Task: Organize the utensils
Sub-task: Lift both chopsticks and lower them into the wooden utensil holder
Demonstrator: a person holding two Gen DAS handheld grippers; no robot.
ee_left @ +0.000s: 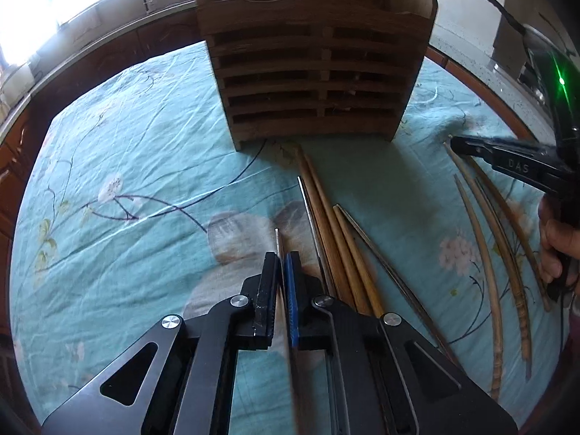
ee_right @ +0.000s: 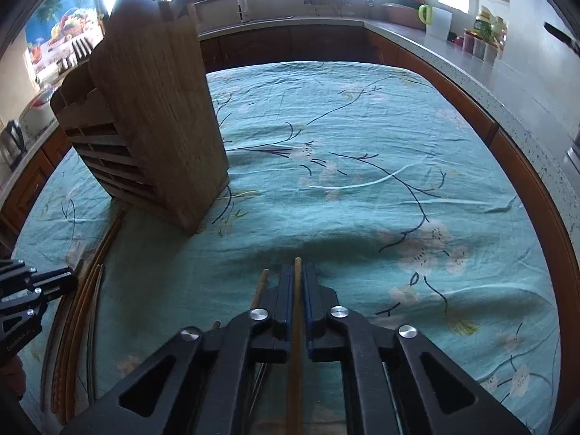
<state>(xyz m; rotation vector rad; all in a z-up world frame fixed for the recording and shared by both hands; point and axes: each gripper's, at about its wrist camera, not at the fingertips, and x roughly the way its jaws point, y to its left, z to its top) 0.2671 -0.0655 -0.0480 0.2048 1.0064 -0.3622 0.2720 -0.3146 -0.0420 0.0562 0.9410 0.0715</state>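
- The left gripper [ee_left: 281, 259] is clenched on a thin metal chopstick [ee_left: 277, 241], whose tip pokes out just past the pads toward 12 o'clock in the left wrist view.
- The right gripper [ee_right: 298, 272] is clamped on a wooden chopstick [ee_right: 297, 266], which runs straight along the fingers and also points to 12 o'clock.
- The wooden holder [ee_left: 315, 69] stands upright on the floral cloth [ee_left: 127, 166]: dead ahead at 12 o'clock from the left gripper, at about 10 o'clock from the right one (where only its side wall faces the camera).
- By my reading the left hand is the better lined up with the holder's slatted front, and both sticks must be tipped upright to go in from the top.
- Loose chopsticks [ee_left: 333, 224] lie on the cloth at 1 o'clock of the left gripper, long axes pointing at the holder; a paler curved-looking set [ee_left: 482, 239] lies at 3 o'clock beneath the right gripper.
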